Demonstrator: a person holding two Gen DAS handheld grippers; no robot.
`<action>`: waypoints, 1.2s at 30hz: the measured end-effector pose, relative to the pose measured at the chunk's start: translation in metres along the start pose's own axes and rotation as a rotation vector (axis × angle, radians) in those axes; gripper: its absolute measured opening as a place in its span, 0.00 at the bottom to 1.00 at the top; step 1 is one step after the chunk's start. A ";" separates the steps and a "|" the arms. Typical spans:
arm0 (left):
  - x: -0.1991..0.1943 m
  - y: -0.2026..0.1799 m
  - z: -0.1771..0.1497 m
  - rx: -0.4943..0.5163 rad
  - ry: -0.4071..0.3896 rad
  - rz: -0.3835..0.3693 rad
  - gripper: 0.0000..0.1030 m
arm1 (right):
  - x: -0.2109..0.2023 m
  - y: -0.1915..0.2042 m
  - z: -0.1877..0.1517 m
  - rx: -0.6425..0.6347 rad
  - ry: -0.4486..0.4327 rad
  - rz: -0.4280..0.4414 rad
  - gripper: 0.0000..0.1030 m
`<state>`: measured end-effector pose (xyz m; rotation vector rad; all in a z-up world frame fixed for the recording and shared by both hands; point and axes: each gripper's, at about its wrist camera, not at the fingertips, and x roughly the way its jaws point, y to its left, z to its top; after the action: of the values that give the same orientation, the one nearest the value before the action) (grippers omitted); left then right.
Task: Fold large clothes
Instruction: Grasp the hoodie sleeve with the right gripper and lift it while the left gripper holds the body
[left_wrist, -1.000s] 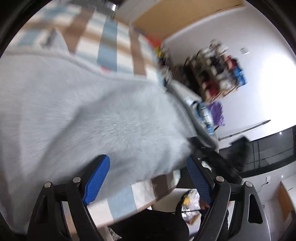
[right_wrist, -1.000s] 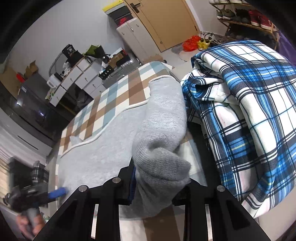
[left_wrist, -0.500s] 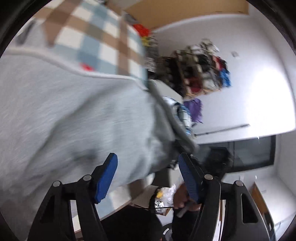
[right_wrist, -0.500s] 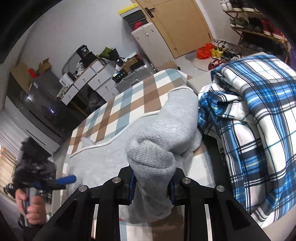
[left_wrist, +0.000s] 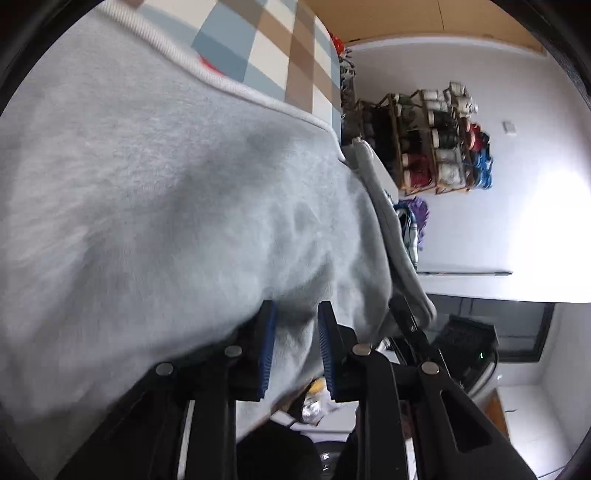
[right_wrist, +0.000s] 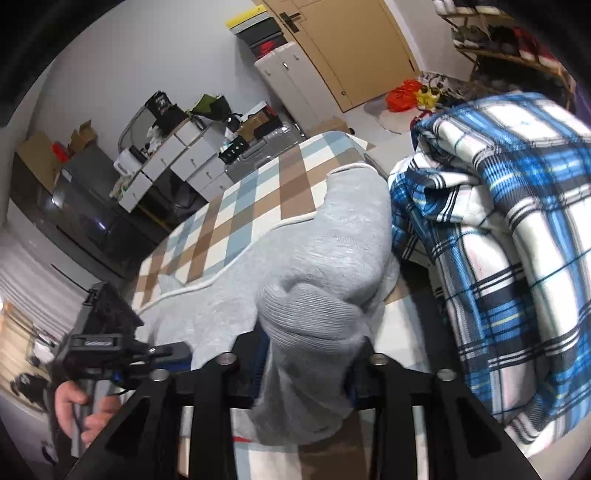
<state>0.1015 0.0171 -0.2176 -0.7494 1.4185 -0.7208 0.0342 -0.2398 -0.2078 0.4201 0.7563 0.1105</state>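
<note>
Grey sweatshirt (right_wrist: 266, 295) lies across checked bench (right_wrist: 236, 206). Left tongs (left_wrist: 293, 347) pinch near hem; right tongs (right_wrist: 306, 365) clamp bunched ribbed cuff. Fold step in hand: next, likely carry both edges across together, evenly.

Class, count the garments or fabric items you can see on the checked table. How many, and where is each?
2. The grey sweatshirt lies across the checked table, pinched by both grippers; the blue plaid shirt is heaped to its right. Others may be hidden underneath.
</note>
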 end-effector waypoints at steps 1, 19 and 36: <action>-0.005 -0.007 0.000 0.042 -0.017 0.034 0.22 | 0.005 -0.001 -0.001 0.014 0.013 0.012 0.58; 0.003 0.006 -0.014 0.353 -0.072 0.286 0.58 | 0.003 0.032 -0.004 -0.064 -0.148 -0.080 0.23; -0.083 0.062 -0.009 0.187 0.025 -0.017 0.51 | 0.044 0.211 -0.044 -0.610 0.006 0.181 0.19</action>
<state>0.0898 0.1200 -0.2195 -0.6096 1.3470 -0.8655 0.0468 -0.0224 -0.1791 -0.0952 0.6517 0.4979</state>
